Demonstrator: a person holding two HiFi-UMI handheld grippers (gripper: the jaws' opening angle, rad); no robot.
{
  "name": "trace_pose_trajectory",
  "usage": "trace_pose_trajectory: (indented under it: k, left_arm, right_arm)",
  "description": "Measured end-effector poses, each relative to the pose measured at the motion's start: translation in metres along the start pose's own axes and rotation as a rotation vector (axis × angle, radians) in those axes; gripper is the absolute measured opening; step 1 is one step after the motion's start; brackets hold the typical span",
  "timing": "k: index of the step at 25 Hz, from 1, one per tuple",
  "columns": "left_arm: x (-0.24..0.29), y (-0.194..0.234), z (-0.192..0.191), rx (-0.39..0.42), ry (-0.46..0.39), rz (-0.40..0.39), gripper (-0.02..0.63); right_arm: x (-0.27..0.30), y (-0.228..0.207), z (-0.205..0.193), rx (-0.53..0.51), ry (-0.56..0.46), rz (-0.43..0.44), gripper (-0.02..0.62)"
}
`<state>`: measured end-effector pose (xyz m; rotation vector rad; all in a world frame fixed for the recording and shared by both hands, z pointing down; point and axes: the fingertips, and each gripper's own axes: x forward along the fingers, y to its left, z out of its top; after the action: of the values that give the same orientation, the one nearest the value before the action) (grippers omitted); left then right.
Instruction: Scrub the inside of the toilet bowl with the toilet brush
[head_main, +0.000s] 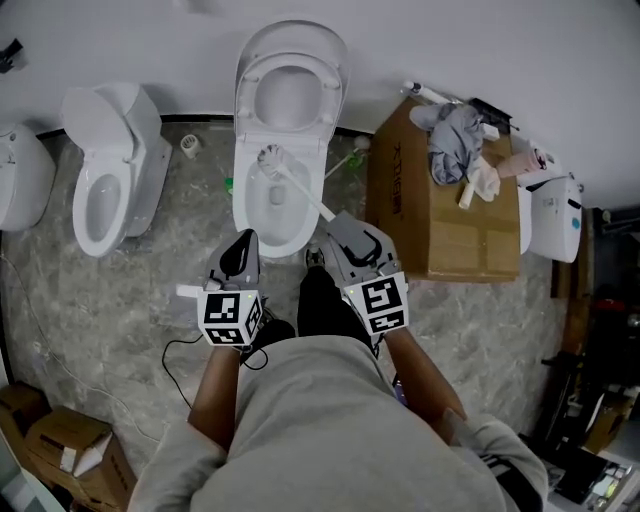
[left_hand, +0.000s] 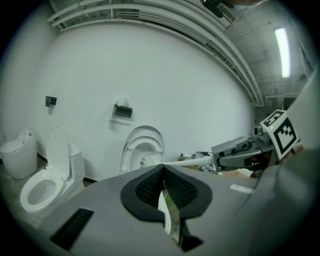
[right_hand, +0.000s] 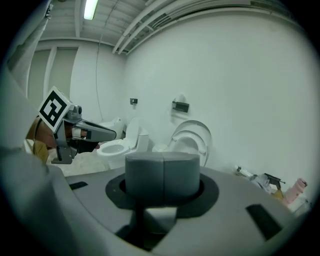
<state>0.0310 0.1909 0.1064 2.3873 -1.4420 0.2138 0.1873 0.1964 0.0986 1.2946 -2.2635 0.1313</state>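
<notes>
The white toilet (head_main: 243, 205) stands in the middle of the head view with its lid and seat (head_main: 335, 70) raised. A toilet brush (head_main: 300, 188) with a white handle slants up-left from my right gripper (head_main: 336, 224), which is shut on the handle's end. Its bristle head (head_main: 270, 157) is at the rear of the bowl. My left gripper (head_main: 243, 240) is shut and empty, held just left of the bowl's front. In the left gripper view the handle (left_hand: 190, 161) crosses in front of the raised lid (left_hand: 145, 145). My right gripper's own jaws hide the brush in the right gripper view.
Another white toilet (head_main: 105, 190) stands to the left, and a third fixture (head_main: 20, 175) at the far left. To the right a cardboard box (head_main: 440, 225) carries crumpled cloths (head_main: 455, 140); a white unit (head_main: 555, 215) lies beyond it. Cardboard boxes (head_main: 60, 440) and a cable (head_main: 180, 350) lie on the floor.
</notes>
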Motion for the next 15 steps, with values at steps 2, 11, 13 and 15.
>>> trace_pose_trajectory:
  k: [2, 11, 13, 15]
  left_arm:
    - [0.021, 0.005, -0.002, -0.016, 0.020, 0.034, 0.009]
    - [0.118, 0.021, -0.025, -0.098, 0.119, 0.201, 0.009]
    - [0.133, 0.027, -0.034, -0.139, 0.132, 0.252, 0.009]
    - [0.142, 0.032, -0.046, -0.175, 0.144, 0.298, 0.009]
  right_arm:
    - [0.021, -0.014, 0.001, -0.030, 0.011, 0.044, 0.144]
    - [0.114, -0.093, -0.023, -0.128, 0.108, 0.249, 0.144]
    - [0.134, -0.104, -0.033, -0.156, 0.137, 0.302, 0.144]
    - [0.151, -0.110, -0.044, -0.196, 0.164, 0.352, 0.144]
